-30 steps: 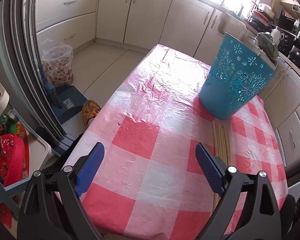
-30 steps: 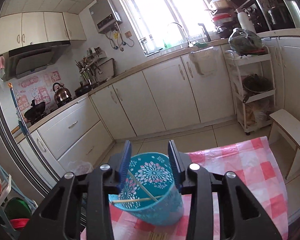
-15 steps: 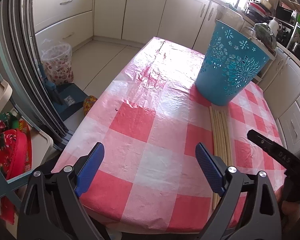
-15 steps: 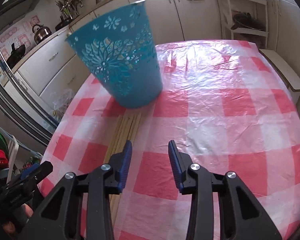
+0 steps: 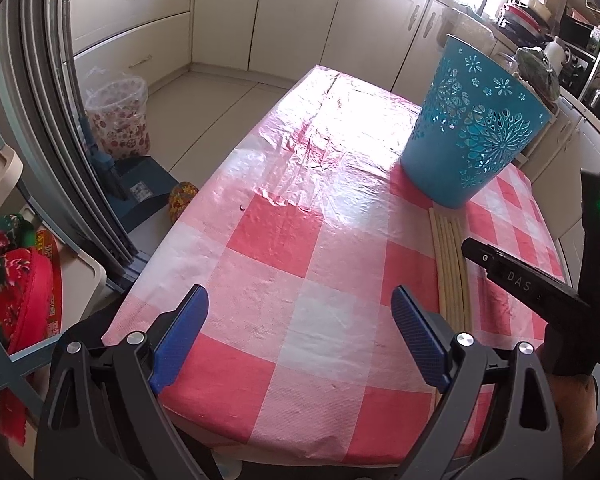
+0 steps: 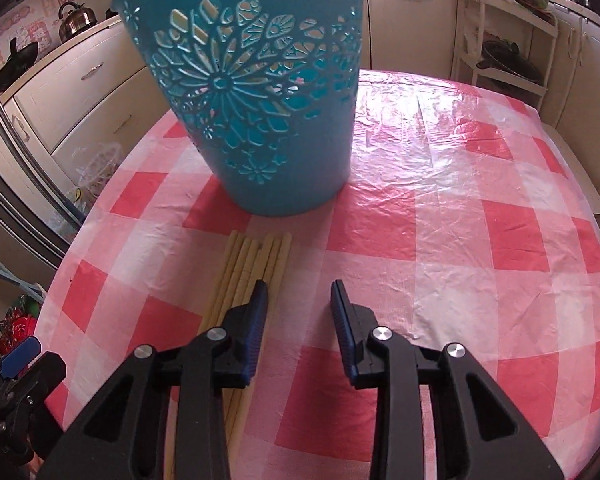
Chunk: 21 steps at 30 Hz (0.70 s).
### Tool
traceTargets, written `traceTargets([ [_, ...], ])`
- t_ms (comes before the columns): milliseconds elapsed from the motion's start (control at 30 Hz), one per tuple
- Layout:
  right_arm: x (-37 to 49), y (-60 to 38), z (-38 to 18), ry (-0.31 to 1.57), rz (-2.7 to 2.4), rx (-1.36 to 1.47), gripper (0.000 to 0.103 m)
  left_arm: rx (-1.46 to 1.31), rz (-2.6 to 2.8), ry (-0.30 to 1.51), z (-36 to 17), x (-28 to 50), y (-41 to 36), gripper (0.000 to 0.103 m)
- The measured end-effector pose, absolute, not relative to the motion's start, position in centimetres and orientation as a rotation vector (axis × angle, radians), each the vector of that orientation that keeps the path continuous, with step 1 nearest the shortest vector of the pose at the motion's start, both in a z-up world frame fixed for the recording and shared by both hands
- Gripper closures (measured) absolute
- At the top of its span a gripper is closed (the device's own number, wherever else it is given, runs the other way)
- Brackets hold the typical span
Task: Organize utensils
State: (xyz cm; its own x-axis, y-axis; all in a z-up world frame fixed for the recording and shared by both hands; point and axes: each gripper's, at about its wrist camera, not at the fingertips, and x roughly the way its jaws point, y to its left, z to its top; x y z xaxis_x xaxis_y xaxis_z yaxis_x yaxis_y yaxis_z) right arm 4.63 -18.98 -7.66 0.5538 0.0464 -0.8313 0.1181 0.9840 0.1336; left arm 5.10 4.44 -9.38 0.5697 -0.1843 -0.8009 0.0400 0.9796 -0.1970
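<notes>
Holding both grippers over the checked tablecloth (image 5: 284, 236), we see the chopsticks (image 6: 256, 268) lying side by side in a flat bundle, their far ends just short of the blue cut-out basket (image 6: 260, 120), which stands upright. Our right gripper (image 6: 298, 300) has just been closing; its jaws are partly apart with only cloth between them, its left finger over the bundle. Our left gripper (image 5: 300, 320) gapes wide and empty.
</notes>
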Motion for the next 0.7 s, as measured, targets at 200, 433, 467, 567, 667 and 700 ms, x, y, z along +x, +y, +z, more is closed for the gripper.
traceTargets([
  [200,4.2,-18.5,-7.8,0.985,-0.047,0.090,0.076,-0.149,-0.140,0.954,-9.1,5.0,4.0,0.014],
  [433,1.6,-21.3,-7.8,0.998,-0.038,0.129,0.089,-0.065,-0.196,0.974,-8.5,6.2,1.2,0.014],
  [467,1.0,-21.9,-7.8,0.994,-0.030,0.147,0.089,-0.038,-0.201,0.975,-8.5,6.5,0.4,0.014],
  [567,-0.3,-23.3,-7.9,0.964,-0.003,0.202,0.089,0.046,-0.221,0.993,-9.0,7.9,-2.3,0.014],
  [667,-0.5,-24.0,-8.0,0.948,0.007,0.241,0.089,0.102,-0.239,1.001,-9.5,8.9,-4.5,0.014],
  [700,-0.5,-24.1,-8.0,0.945,0.009,0.250,0.089,0.120,-0.235,1.000,-9.6,9.2,-5.0,0.014],
])
